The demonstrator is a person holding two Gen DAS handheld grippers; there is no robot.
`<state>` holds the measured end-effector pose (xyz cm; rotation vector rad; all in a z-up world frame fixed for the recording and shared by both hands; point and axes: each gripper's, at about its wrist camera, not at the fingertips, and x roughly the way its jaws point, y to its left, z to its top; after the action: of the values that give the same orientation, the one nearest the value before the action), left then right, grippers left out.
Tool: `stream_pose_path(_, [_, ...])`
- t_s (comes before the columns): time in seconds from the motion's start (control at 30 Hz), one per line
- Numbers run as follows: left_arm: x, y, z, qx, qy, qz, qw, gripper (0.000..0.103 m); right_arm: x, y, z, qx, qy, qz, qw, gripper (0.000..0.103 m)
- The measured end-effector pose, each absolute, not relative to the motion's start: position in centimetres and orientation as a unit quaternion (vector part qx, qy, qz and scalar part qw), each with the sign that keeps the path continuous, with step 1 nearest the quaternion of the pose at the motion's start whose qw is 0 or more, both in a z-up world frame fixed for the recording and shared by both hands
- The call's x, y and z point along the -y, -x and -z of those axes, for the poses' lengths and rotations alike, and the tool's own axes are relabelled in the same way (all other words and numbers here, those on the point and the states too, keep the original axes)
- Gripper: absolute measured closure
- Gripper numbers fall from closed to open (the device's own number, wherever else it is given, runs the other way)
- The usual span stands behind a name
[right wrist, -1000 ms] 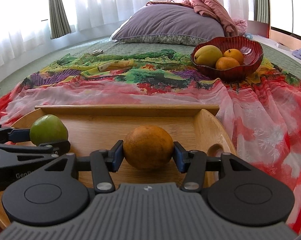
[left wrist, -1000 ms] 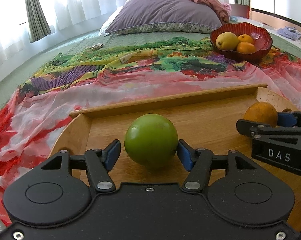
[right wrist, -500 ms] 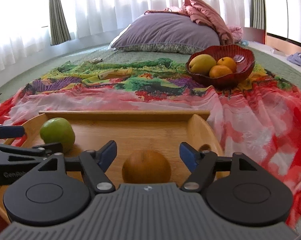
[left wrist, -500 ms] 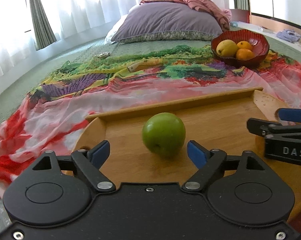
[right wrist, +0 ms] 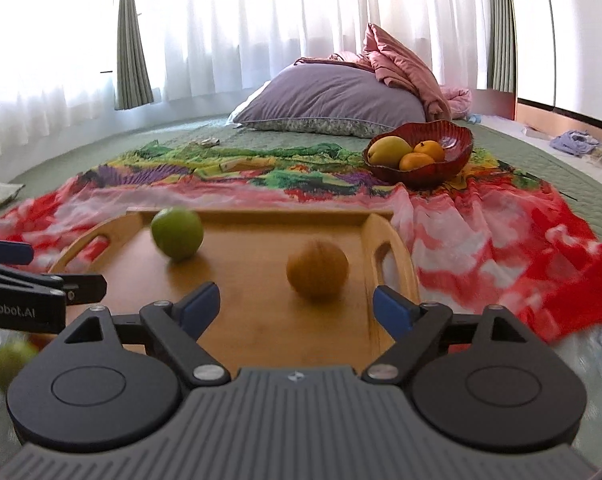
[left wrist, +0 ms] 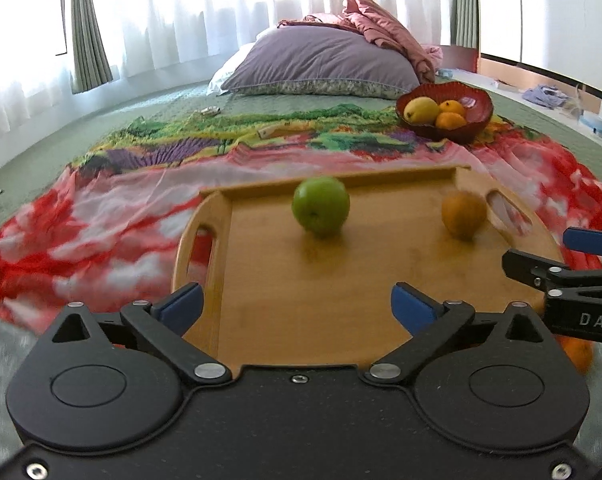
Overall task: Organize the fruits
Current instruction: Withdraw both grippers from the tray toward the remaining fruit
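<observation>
A green apple [left wrist: 321,205] and an orange [left wrist: 463,213] rest on a wooden tray [left wrist: 341,300] on the bed. My left gripper [left wrist: 297,306] is open and empty, drawn back over the tray's near edge. My right gripper [right wrist: 297,306] is open and empty, behind the orange [right wrist: 317,266]; the apple [right wrist: 177,233] lies at the tray's [right wrist: 253,248] far left. Each gripper shows at the edge of the other's view. Another green fruit [right wrist: 11,362] lies blurred at lower left, and an orange fruit [left wrist: 579,354] at lower right.
A red bowl [right wrist: 453,144] holds a yellow mango [right wrist: 389,150] and two oranges [right wrist: 417,160] at the far right on a colourful scarf [right wrist: 261,184]. A purple pillow [right wrist: 333,100] lies behind. Curtains line the back wall.
Both grippers opened, letting go of the apple and the orange on the tray, then pulled back and up. The fruits now sit farther from the fingers.
</observation>
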<state>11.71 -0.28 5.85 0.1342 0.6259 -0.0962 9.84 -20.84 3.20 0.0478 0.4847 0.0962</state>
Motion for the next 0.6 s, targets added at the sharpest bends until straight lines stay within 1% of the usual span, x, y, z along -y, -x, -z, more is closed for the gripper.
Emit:
stream_pose_path(0.2, [-0.6, -7.6, -4.9, -0.307, -0.057, 0.041, 0.949, 0.000, 20.8, -5.6, -2.7, -0.230, -0.031, -0.053, 0.971, 0.010])
stream_pose_path(0.43, [-1.8, -4.6, -3.6, -0.306, -0.017, 0.040, 0.951, 0.000, 20.7, -2.5, -2.2, -0.217, -0.037, -0.062, 0.974, 0.010])
stream_pose_path(0.6, [-2.3, -2.9, -2.8, -0.287, -0.003, 0.032, 0.957, 0.000, 20.4, -0.8, -1.4, -0.199, -0.039, -0.070, 0.977, 0.010])
